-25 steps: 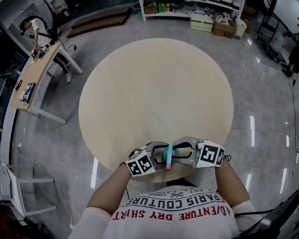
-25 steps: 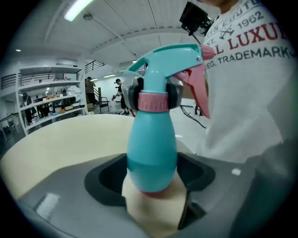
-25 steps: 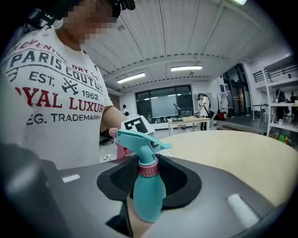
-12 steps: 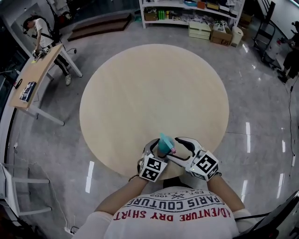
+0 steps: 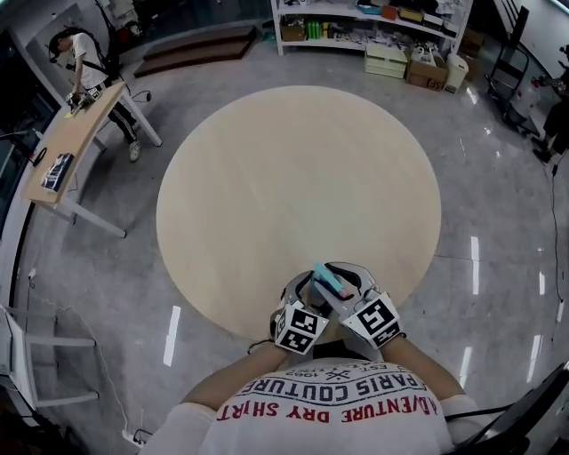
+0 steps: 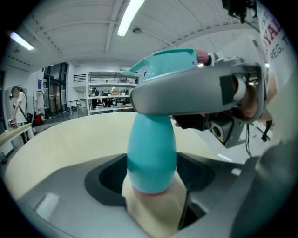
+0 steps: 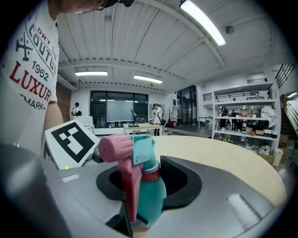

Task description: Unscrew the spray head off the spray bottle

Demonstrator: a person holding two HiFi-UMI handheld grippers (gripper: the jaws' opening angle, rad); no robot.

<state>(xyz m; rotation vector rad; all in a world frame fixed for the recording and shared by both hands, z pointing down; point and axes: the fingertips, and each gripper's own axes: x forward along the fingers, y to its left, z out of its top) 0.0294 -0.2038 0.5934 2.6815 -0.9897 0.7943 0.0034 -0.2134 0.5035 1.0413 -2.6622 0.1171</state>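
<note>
Round table (image 5: 298, 178) with a pale wood top stands on a glossy gray floor (image 5: 498, 231) streaked with light reflections. Off the table's far-left edge, a long narrow wooden desk (image 5: 76, 133) on white legs. Beyond the far edge, a white shelf unit (image 5: 373, 13) with cardboard boxes (image 5: 427, 51) at its foot.

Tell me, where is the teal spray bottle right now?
Head view, bottom centre: the spray bottle is above the round table near its front edge, its body gripped in the left tongs, its spray head between the closing right tongs.
</note>
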